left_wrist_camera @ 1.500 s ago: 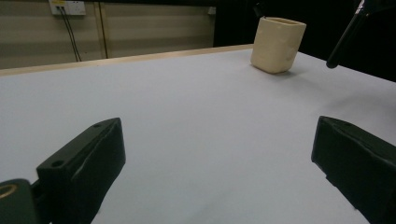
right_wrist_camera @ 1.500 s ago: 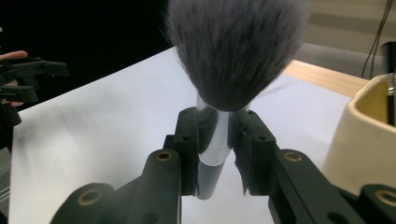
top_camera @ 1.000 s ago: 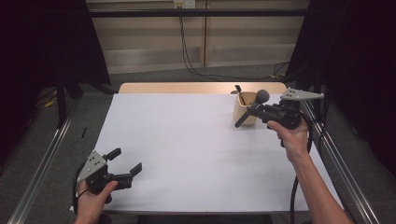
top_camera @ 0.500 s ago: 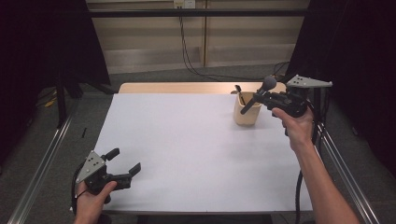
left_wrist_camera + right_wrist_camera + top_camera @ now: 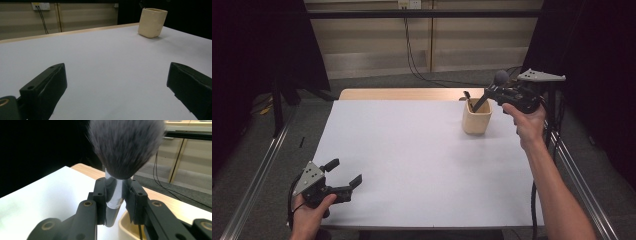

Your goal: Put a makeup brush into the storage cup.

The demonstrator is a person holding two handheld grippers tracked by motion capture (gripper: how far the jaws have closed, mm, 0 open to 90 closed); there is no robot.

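A make-up brush [image 5: 495, 85] with a dark bushy head [image 5: 125, 147] and a silver ferrule is clamped in my right gripper [image 5: 492, 93], which is shut on it [image 5: 116, 197]. The brush slants, head up, with its handle end at the mouth of a beige cup [image 5: 476, 120] at the table's far right. The cup's rim [image 5: 125, 226] lies just below the jaws. Another dark stick [image 5: 466, 95] pokes out of the cup. My left gripper [image 5: 344, 172] rests open at the near left corner, nothing between its jaws [image 5: 115, 85]; the cup [image 5: 152, 22] stands far ahead of it.
The white table top [image 5: 412, 160] has a bare wooden strip [image 5: 402, 94] along its far edge. Metal rails [image 5: 257, 175] run along both sides. Cables hang down the back wall [image 5: 409, 45].
My right hand has lifted and shifted right and farther back with the brush, bringing its handle end over the cup. The left hand has stayed still.
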